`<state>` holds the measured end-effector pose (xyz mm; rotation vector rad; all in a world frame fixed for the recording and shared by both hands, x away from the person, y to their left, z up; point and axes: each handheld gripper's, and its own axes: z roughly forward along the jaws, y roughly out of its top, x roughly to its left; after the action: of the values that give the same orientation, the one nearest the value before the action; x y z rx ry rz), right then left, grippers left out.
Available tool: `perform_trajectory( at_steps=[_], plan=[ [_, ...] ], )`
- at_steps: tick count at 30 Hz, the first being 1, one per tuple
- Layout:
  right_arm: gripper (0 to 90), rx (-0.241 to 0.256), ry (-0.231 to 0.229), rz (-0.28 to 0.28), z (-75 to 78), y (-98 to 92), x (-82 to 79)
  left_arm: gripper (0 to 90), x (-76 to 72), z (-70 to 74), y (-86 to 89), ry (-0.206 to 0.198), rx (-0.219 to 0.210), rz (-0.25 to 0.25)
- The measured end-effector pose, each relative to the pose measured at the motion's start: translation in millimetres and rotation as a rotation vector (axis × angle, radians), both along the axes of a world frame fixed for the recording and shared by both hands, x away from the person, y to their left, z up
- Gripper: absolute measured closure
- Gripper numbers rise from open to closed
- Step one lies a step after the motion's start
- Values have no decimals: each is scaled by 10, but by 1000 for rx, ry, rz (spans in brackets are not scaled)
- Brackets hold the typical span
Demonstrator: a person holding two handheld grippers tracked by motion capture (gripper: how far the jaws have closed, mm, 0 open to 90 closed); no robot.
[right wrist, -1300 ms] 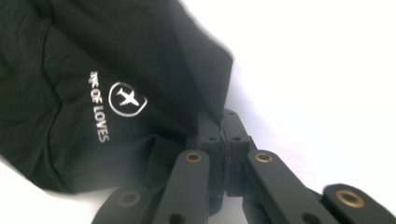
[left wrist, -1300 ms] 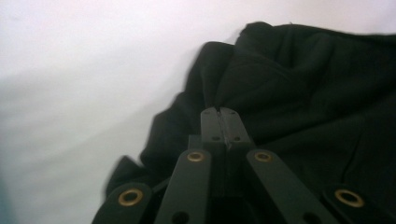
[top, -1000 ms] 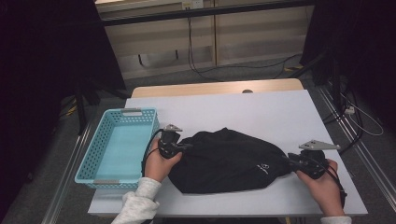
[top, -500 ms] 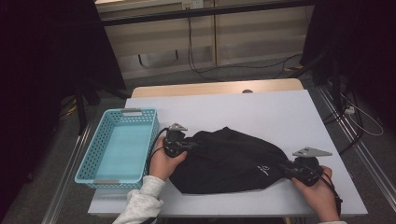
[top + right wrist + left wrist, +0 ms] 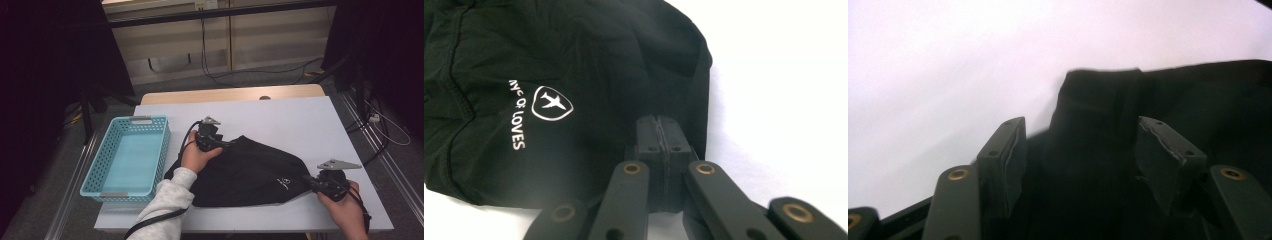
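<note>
A black garment [image 5: 250,170] lies crumpled on the white table [image 5: 285,115], with a small white logo [image 5: 285,181] near its right end. My left gripper [image 5: 220,143] rests on the garment's far left corner. In the left gripper view its jaws stand open [image 5: 1078,135] with a fold of the black cloth [image 5: 1098,100] between them. My right gripper [image 5: 307,182] is at the garment's right end, close to the table's front edge. In the right gripper view its jaws are shut [image 5: 661,125] on the cloth's edge, beside the printed logo [image 5: 553,102].
A light blue plastic basket [image 5: 135,120] stands at the table's left side, close to the left hand. Bare white tabletop stretches behind and to the right of the garment. Cables trail from both grippers, and metal rails run along both sides of the table.
My left gripper has moved right and farther from the person, along the garment's far edge. The right gripper has shifted slightly toward the front edge with the cloth.
</note>
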<state>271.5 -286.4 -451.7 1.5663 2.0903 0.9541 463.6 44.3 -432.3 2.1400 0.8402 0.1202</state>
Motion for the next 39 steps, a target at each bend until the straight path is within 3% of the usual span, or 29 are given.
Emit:
perform_trajectory(
  at_steps=[7,8,9,14,16,19,24,29,31,32,37,39],
  plan=[
    [896,10,0,9,-21,-7,-13,447,72,-179,-186,50,28,-46],
    [895,8,0,8,-21,-5,-14,464,69,-208,-209,48,58,-51],
    [894,6,0,6,-22,-1,-13,507,62,-222,-220,40,55,-53],
    [897,10,-2,12,-28,18,1,813,17,-190,-247,106,74,-84],
    [900,17,-5,20,-16,36,10,838,-9,-188,-229,114,77,-72],
    [900,18,-13,26,4,72,28,847,-52,-150,-146,107,64,-53],
    [895,7,-30,21,14,80,56,849,-153,-2,157,62,26,-9],
    [729,-4,-60,-9,45,97,81,849,-298,93,420,12,24,23],
    [648,4,-73,-48,73,87,82,849,-364,110,508,3,20,26],
    [653,3,-80,-55,84,79,81,849,-402,106,555,-4,12,36],
    [511,43,-83,-81,119,63,79,849,-486,59,711,-6,-25,55],
    [491,47,-76,-88,97,75,86,848,-487,52,744,2,-19,59]
  ],
)
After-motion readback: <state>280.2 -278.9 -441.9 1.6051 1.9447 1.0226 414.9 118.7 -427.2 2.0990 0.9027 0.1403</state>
